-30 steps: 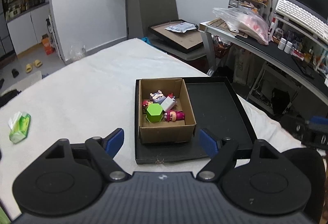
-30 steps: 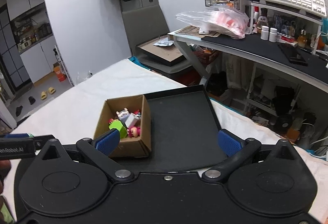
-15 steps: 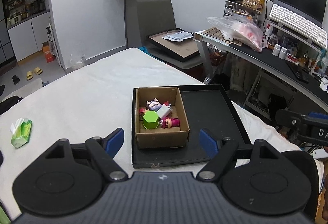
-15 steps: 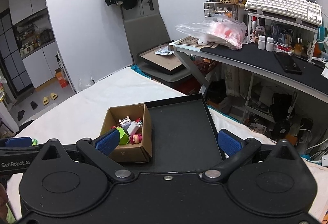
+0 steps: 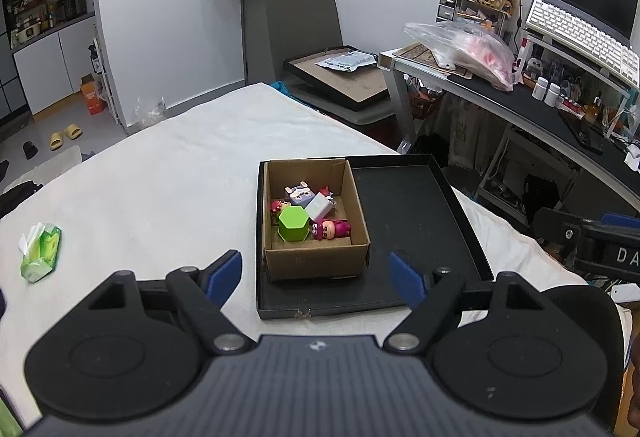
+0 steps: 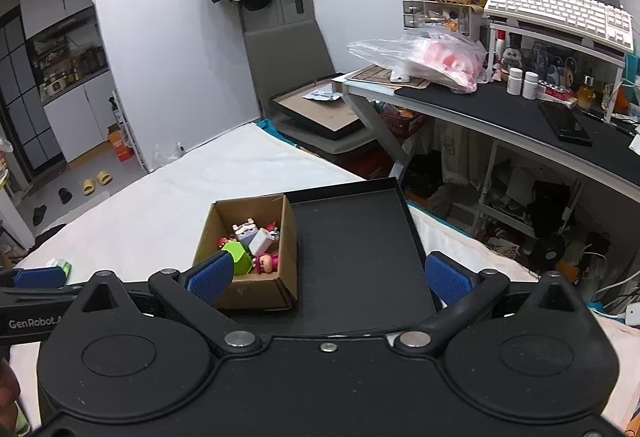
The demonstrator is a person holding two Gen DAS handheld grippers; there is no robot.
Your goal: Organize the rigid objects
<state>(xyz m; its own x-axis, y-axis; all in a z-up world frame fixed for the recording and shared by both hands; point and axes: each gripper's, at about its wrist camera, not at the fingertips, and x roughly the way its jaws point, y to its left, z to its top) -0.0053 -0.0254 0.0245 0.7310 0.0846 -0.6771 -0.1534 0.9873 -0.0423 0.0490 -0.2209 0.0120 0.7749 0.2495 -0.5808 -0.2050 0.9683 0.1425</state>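
Note:
A small cardboard box (image 5: 316,257) stands in the left part of a black tray (image 5: 404,229) on the white-covered table. It holds several small toys: a green hexagonal block (image 5: 294,223), a pink figure (image 5: 332,228), a white block (image 5: 319,206) and a grey animal figure (image 5: 298,192). My left gripper (image 5: 316,277) is open and empty, hovering short of the box. My right gripper (image 6: 328,279) is open and empty, above the tray's near edge (image 6: 352,317); the box (image 6: 256,289) is at its left.
A green tissue pack (image 5: 40,253) lies at the table's left. The table's right edge drops to a cluttered desk (image 6: 500,109) with a keyboard, bottles and a plastic bag. A grey chair (image 5: 312,49) with a flat frame stands beyond the far edge.
Both grippers have pulled back and risen, so the box and tray look smaller and farther. Both stay open and empty.

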